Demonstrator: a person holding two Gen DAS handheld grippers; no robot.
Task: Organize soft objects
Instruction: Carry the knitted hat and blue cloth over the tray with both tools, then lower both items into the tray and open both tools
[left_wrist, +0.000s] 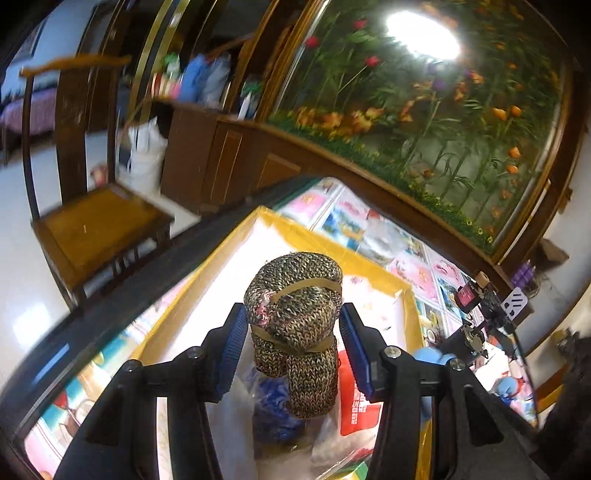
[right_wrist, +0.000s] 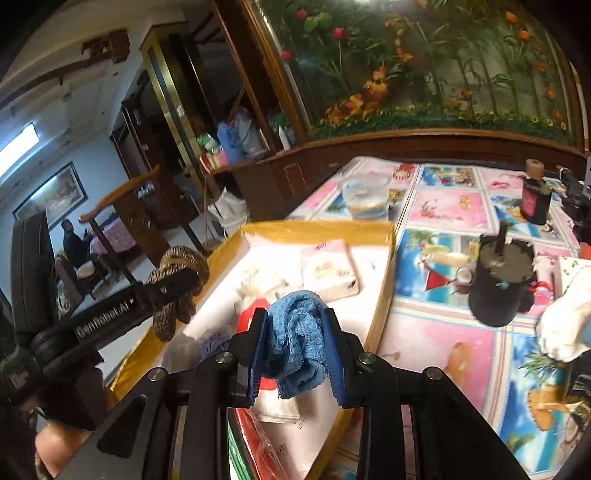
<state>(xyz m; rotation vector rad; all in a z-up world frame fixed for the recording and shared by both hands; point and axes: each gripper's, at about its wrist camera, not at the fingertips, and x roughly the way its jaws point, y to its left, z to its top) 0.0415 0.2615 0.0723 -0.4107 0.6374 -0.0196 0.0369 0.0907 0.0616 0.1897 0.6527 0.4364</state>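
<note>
Over the yellow-rimmed box (right_wrist: 380, 288), the left gripper (left_wrist: 293, 334) clasps a banded knitted roll (left_wrist: 297, 325) and the right gripper (right_wrist: 297, 350) pinches a blue cloth (right_wrist: 295, 339), whose loose hanging end could slip free or snag on the box rim if released carelessly.

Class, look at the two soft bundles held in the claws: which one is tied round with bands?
The brown-and-black knitted bundle in the left claw: two tan bands cross it. The blue fluffy cloth in the right claw has none.
</note>
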